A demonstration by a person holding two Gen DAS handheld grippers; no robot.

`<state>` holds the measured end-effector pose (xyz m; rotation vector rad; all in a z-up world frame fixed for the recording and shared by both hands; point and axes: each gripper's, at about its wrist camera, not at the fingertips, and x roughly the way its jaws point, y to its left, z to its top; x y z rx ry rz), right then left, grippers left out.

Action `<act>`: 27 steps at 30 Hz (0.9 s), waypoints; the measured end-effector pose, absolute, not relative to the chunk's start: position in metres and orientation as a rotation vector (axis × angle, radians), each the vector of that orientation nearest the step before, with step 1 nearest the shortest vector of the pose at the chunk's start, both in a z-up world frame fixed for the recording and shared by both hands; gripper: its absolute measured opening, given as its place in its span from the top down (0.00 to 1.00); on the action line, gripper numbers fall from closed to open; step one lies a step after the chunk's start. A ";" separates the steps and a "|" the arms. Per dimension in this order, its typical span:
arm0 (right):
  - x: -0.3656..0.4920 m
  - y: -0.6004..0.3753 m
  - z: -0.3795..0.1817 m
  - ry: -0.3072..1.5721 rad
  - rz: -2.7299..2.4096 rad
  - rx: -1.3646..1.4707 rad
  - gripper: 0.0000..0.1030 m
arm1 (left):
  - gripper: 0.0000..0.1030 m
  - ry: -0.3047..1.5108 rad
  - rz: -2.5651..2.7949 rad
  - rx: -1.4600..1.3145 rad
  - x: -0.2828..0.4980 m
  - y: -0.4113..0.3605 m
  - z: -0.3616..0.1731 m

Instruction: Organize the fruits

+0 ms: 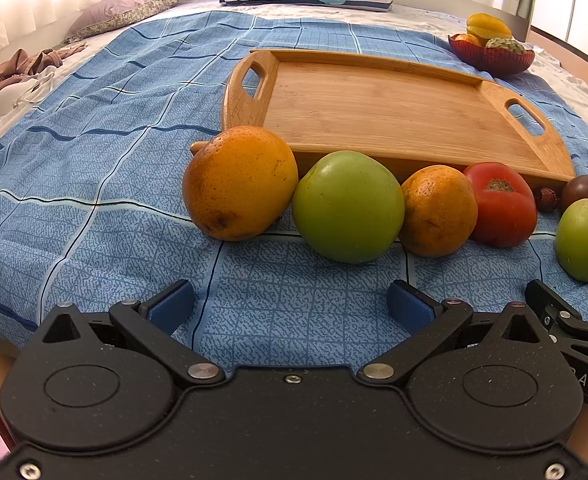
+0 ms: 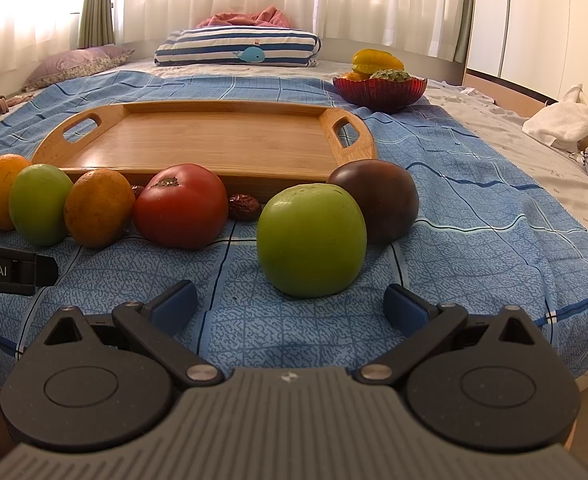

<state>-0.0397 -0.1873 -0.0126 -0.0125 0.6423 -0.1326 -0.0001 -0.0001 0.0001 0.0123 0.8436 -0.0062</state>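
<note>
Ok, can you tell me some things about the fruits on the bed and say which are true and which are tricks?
1. The wooden tray has fruit on it. False: it is bare; the fruits lie on the blue blanket in front of it.
2. Both tongs are open. True: the left tongs and right tongs hold nothing.
3. The red tomato lies beside an orange. True.
4. The red bowl sits on the tray. False: it stands on the bed beyond the tray.
5. A green fruit lies nearest the right tongs. True.

Smooth wooden tray (image 2: 222, 140), woven cloth (image 2: 474, 248)
</note>
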 end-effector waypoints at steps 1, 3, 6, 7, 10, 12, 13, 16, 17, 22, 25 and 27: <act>-0.040 -0.187 -0.013 0.642 -0.132 -0.013 0.00 | 0.00 0.843 -0.006 0.012 0.000 0.000 0.000; -0.040 -0.187 -0.013 0.642 -0.133 -0.013 0.00 | 0.00 0.843 -0.006 0.012 0.000 0.000 0.000; -0.040 -0.187 -0.013 0.641 -0.133 -0.013 0.00 | 0.00 0.843 -0.006 0.013 0.000 0.000 0.000; -0.040 -0.186 -0.013 0.641 -0.133 -0.014 0.00 | 0.00 0.843 -0.006 0.013 0.000 0.000 0.000; -0.040 -0.186 -0.013 0.640 -0.134 -0.014 0.00 | 0.00 0.842 -0.006 0.013 0.000 0.000 0.000; -0.040 -0.186 -0.014 0.640 -0.134 -0.014 0.00 | 0.00 0.842 -0.006 0.013 0.000 0.000 0.000; -0.040 -0.186 -0.014 0.639 -0.134 -0.014 0.00 | 0.00 0.842 -0.006 0.013 0.000 0.000 0.000; -0.040 -0.186 -0.014 0.639 -0.134 -0.014 0.00 | 0.00 0.841 -0.006 0.014 0.000 0.000 0.000; -0.040 -0.186 -0.014 0.639 -0.134 -0.014 0.00 | 0.00 0.841 -0.006 0.013 0.000 0.000 0.000; -0.041 -0.186 -0.011 0.638 -0.136 -0.014 0.00 | 0.00 0.841 -0.006 0.014 0.000 0.000 0.000; -0.041 -0.186 -0.011 0.638 -0.136 -0.015 0.00 | 0.00 0.840 -0.005 0.014 0.000 0.000 0.000; -0.041 -0.186 -0.010 0.639 -0.136 -0.016 0.00 | 0.00 0.840 -0.005 0.015 0.000 0.000 0.000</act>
